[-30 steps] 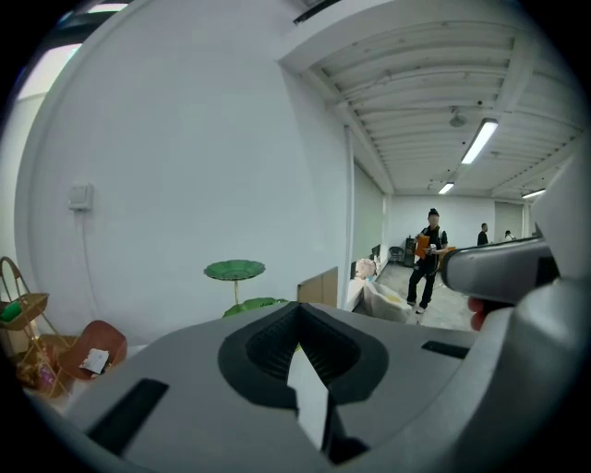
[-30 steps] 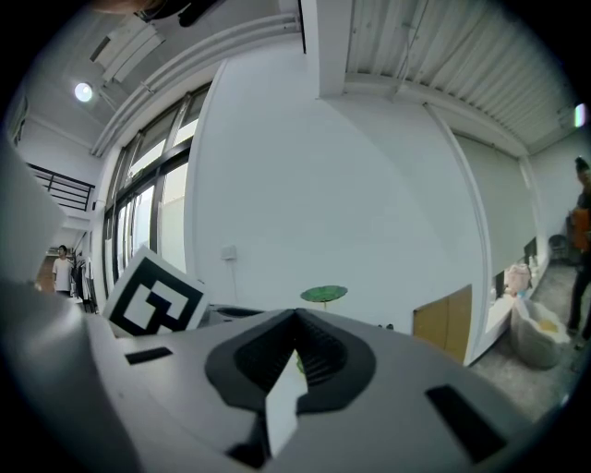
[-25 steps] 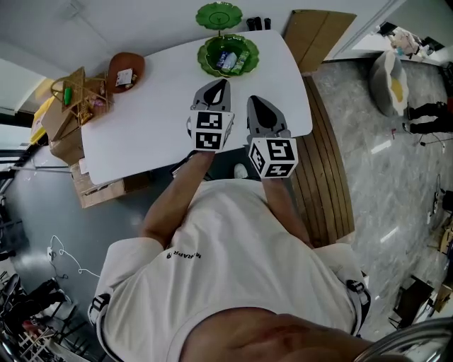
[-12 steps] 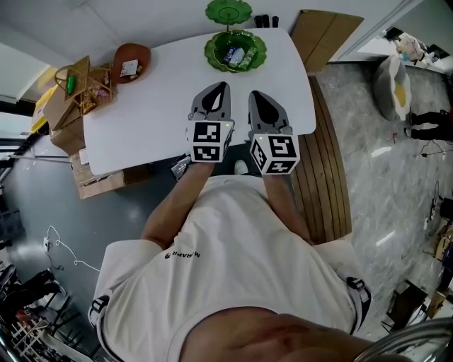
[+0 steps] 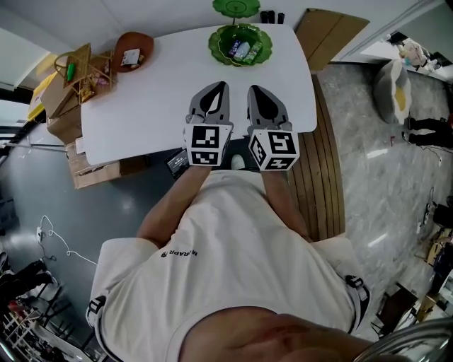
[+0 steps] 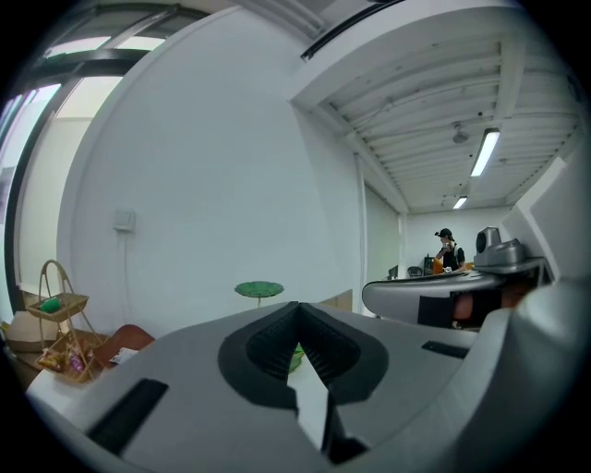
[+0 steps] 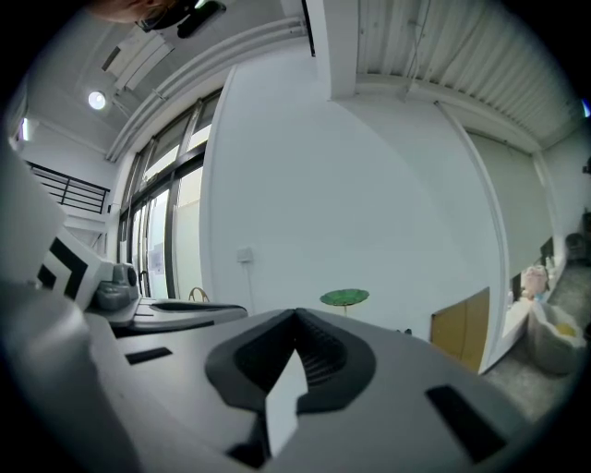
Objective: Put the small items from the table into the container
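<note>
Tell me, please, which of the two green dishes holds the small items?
The larger, nearer green bowl; the smaller green plate beyond it shows none.

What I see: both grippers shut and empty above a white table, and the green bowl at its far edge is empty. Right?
Not quite. The green bowl is not empty: the head view shows small items in it. The left gripper and right gripper are indeed shut and empty above the white table.
</note>
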### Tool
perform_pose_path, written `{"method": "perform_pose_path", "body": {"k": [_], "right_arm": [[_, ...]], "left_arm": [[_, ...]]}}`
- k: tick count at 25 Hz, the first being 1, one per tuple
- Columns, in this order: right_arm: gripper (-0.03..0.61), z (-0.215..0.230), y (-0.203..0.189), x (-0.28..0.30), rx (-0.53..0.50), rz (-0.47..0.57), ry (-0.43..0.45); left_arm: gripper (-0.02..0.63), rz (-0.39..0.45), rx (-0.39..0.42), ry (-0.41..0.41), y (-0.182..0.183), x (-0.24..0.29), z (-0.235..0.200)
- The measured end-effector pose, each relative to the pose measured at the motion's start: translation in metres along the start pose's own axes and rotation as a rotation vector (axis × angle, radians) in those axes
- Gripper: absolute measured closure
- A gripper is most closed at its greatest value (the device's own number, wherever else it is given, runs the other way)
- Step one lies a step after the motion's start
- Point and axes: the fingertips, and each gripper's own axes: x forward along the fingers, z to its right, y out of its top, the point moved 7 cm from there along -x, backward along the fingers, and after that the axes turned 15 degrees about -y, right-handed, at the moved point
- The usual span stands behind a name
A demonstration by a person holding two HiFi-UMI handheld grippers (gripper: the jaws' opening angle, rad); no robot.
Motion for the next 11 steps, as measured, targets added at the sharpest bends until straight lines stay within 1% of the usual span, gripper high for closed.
{"method": "perform_pose_path", "body": {"k": [11], "right_arm": [[0.574, -0.016, -0.004, 0.002, -0.010, 0.004, 0.019]], "left_arm": [[0.609, 0.030, 0.011, 0.022, 0.000, -0.024, -0.006]]}}
